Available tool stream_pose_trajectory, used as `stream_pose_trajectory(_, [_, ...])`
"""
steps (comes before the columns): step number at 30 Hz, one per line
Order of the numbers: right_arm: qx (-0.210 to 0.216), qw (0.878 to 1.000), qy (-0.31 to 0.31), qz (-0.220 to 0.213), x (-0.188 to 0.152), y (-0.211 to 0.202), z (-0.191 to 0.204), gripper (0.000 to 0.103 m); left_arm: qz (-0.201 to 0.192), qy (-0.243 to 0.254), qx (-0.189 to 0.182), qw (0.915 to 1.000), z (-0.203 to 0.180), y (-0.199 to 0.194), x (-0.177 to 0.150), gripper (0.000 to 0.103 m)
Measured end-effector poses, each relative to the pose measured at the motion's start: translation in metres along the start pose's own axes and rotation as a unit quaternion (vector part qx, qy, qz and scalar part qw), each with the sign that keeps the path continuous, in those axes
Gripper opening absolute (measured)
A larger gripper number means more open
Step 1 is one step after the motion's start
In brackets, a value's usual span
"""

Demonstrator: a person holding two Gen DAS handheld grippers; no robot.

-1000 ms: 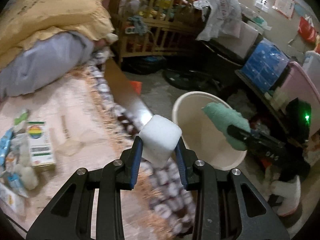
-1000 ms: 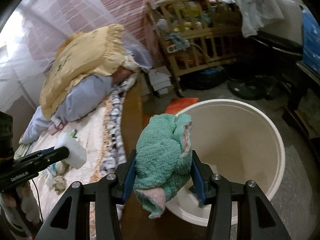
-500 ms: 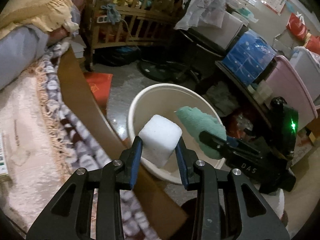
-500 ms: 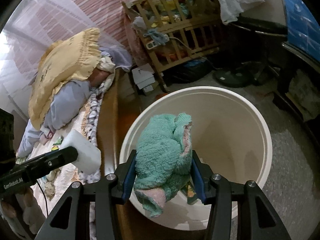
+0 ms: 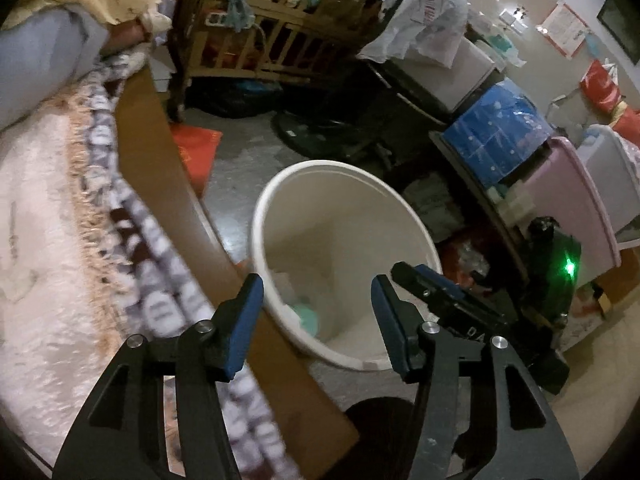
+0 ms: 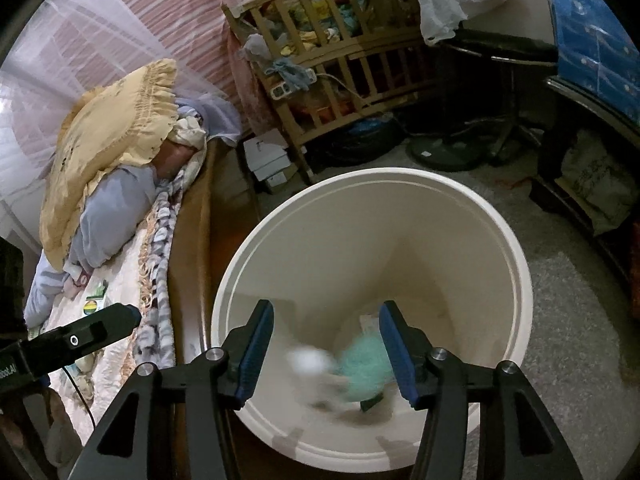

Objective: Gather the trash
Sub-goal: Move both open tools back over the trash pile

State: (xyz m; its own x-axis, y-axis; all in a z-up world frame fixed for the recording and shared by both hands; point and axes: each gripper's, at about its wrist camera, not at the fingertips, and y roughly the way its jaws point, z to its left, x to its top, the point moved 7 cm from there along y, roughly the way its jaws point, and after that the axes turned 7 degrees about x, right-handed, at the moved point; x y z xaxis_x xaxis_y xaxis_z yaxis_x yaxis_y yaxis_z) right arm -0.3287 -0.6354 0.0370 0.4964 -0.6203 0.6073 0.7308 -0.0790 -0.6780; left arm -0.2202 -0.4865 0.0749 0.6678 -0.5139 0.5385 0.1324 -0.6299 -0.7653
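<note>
Both spread wide, empty: right claw (image 6: 326,350) above the cream bucket (image 6: 516,264), left claw (image 5: 316,320) at its 9 o'clock rim. Green towel (image 6: 366,370) and white foam block (image 6: 308,364) blurred inside, near the bottom. Risk: clipping the rim on withdrawal, tipping the bucket beside the bed (image 5: 48,240)

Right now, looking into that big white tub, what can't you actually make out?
- White lump and green cloth, right wrist view: motion-blurred, so shapes are unclear.
- Same green cloth, left wrist view: mostly hidden by the tub wall.
- Tub bottom: cut off behind the open right gripper.
</note>
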Motion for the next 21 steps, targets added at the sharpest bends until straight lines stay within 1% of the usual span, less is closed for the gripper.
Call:
stream_pose_trajectory(4, [0.008, 1.0, -0.012, 0.01, -0.004, 0.005, 0.015, 0.053, -0.015, 0.01, 0.047, 0.9987, 0.016, -0.015, -0.005, 0.055])
stream_pose_trajectory(6, [0.017, 1.0, -0.021, 0.016, -0.007, 0.007, 0.029, 0.053, -0.024, 0.013, 0.078, 0.9965, 0.027, -0.026, -0.009, 0.055])
stream_pose_trajectory(8, [0.024, 0.999, -0.03, 0.018, -0.008, 0.01, 0.043, 0.053, -0.034, 0.012, 0.1, 0.9944, 0.04, -0.036, -0.014, 0.055])
stream_pose_trajectory(16, [0.06, 0.995, -0.073, 0.04, -0.023, 0.025, 0.112, 0.054, -0.049, -0.016, 0.155, 0.9865, 0.09, -0.077, -0.037, 0.055])
stream_pose_trajectory(21, [0.084, 0.989, -0.107, 0.056, -0.035, 0.034, 0.161, 0.054, -0.059, -0.035, 0.195, 0.9784, 0.127, -0.112, -0.054, 0.055])
